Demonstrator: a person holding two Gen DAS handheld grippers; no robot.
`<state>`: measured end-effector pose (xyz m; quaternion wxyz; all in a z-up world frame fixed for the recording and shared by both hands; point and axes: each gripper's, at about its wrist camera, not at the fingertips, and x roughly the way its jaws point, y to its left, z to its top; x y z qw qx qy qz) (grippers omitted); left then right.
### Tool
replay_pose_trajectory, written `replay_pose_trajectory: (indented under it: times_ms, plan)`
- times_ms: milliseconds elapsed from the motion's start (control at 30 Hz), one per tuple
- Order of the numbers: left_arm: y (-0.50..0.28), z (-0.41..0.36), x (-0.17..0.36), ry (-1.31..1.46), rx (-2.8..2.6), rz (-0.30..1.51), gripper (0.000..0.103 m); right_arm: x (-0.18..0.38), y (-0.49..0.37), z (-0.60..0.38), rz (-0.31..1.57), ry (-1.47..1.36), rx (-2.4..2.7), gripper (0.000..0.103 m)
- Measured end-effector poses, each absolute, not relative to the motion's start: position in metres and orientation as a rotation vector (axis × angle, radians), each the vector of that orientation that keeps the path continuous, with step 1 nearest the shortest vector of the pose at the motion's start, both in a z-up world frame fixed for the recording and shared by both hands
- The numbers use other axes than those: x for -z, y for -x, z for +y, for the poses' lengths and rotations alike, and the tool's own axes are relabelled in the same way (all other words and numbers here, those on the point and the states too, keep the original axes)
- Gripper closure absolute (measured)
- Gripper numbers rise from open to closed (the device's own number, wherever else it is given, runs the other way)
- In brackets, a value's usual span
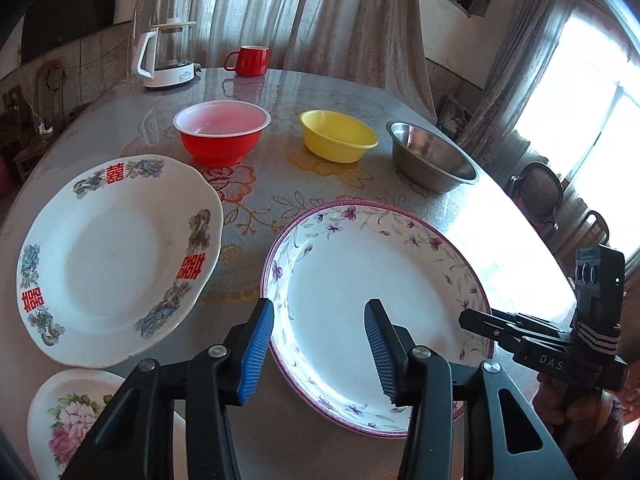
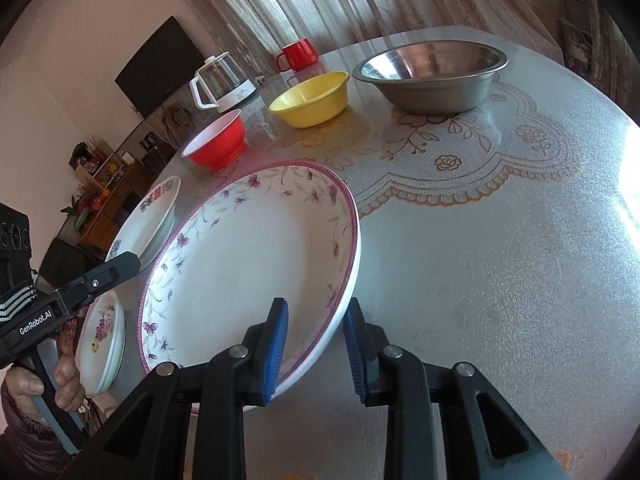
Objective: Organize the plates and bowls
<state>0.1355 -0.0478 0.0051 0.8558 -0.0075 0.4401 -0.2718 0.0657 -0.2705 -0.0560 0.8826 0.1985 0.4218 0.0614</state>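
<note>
A large plate with purple flowers (image 1: 360, 280) (image 2: 240, 256) lies at the table's near side. My right gripper (image 2: 316, 354) straddles its right rim, one pad inside and one outside, with a gap still showing, so the jaws stand open. My left gripper (image 1: 320, 344) is open above the plate's near left rim, holding nothing. A white plate with red characters (image 1: 112, 256) (image 2: 154, 212) lies to the left. A small rose plate (image 1: 68, 412) (image 2: 104, 336) sits nearest. A red bowl (image 1: 220, 136) (image 2: 218, 144), a yellow bowl (image 1: 338, 136) (image 2: 310, 100) and a steel bowl (image 1: 434, 158) (image 2: 432, 76) stand in a row behind.
A glass kettle (image 1: 168, 56) (image 2: 222, 84) and a red mug (image 1: 250, 60) (image 2: 298, 54) stand at the table's far edge. The round table (image 2: 500, 260) has a lace-patterned cover. Chairs (image 1: 540, 192) stand to the right of the table.
</note>
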Motion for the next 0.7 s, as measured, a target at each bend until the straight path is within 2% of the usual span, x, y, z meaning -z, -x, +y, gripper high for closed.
replay_pose_trajectory:
  times_ms: [367,533,700]
  plan:
    - [-0.138,-0.06,0.015,-0.064,0.494,0.968,0.057,0.056,-0.064,-0.268,0.86,-0.371,-0.14,0.075]
    - [-0.136,-0.071,0.018,-0.146,0.477,0.963,0.05,0.055,-0.064,-0.259,0.857,-0.293,-0.126,0.072]
    - [-0.135,-0.072,0.021,-0.152,0.464,0.958,0.05,0.054,-0.066,-0.259,0.867,-0.27,-0.131,0.072]
